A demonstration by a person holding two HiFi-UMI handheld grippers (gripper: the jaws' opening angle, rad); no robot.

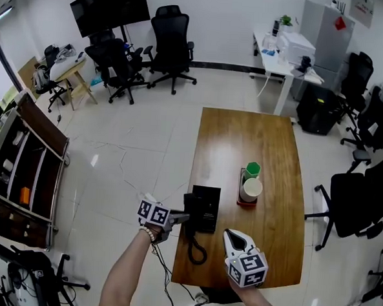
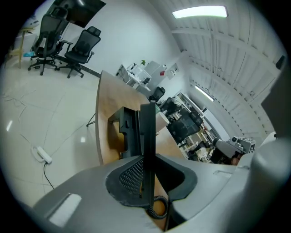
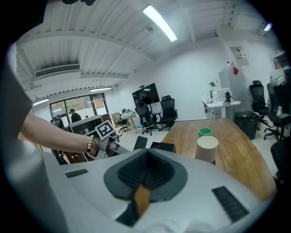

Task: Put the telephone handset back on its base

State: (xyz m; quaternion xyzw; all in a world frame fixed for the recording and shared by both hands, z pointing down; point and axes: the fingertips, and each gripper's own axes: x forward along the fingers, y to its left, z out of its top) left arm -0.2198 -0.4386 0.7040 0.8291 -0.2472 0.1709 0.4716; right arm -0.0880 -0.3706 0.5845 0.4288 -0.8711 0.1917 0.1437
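Note:
The black telephone base (image 1: 206,207) sits near the table's front left corner. My left gripper (image 1: 180,217) reaches in from the left and is shut on the black handset (image 1: 189,215), which lies along the base's left side. I cannot tell whether it rests on the cradle. In the left gripper view the handset (image 2: 147,136) stands edge-on between the pads, with the base (image 2: 127,129) just behind it and the coiled cord (image 2: 157,207) below. My right gripper (image 1: 233,236) hovers to the right of the base, shut with nothing in it. Its pads (image 3: 136,175) meet over bare wood.
A green cup (image 1: 252,169) and a cream cup (image 1: 252,188) stand right of the base on the wooden table (image 1: 270,134). The cord (image 1: 196,250) loops towards the front edge. Office chairs (image 1: 172,48) and a shelf unit (image 1: 22,171) stand around the table.

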